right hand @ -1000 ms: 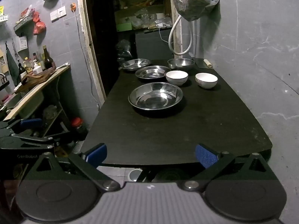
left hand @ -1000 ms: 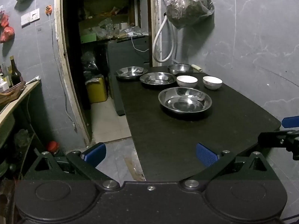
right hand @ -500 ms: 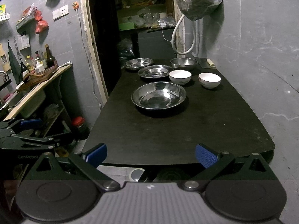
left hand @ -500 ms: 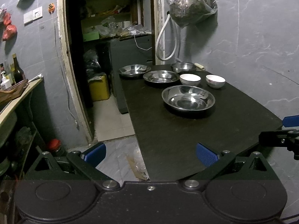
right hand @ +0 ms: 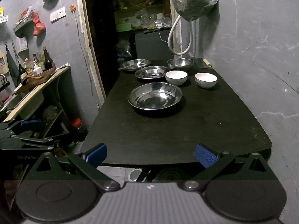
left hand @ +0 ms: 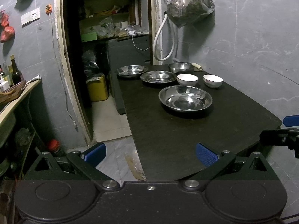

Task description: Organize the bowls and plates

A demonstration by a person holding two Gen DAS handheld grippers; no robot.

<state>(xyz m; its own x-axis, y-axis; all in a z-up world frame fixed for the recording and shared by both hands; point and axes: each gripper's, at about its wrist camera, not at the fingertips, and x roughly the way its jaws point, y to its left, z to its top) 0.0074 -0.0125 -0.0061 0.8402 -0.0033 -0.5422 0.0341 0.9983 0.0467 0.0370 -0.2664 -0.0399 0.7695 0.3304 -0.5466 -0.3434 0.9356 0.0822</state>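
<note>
From the left wrist view, the left hand-held gripper (left hand: 150, 153) stood wide and empty over the near left corner of the dark tabletop (left hand: 186, 134). Compared with a second earlier, the dishes sat slightly further right and the doorway had slid aside, so this camera had swung a little while nothing on the table moved. The large steel plate (left hand: 185, 100) lay nearest, with two white bowls (left hand: 187, 79) just behind it and a steel bowl (left hand: 180, 67) at the back.

From the right wrist view, the right hand-held gripper (right hand: 151, 154) was also wide and empty, short of the table's near edge. Two more steel plates (right hand: 151, 72) lay at the far left. The framing had crept marginally closer, which I judged an approach just beginning; no dish was stacked yet.
</note>
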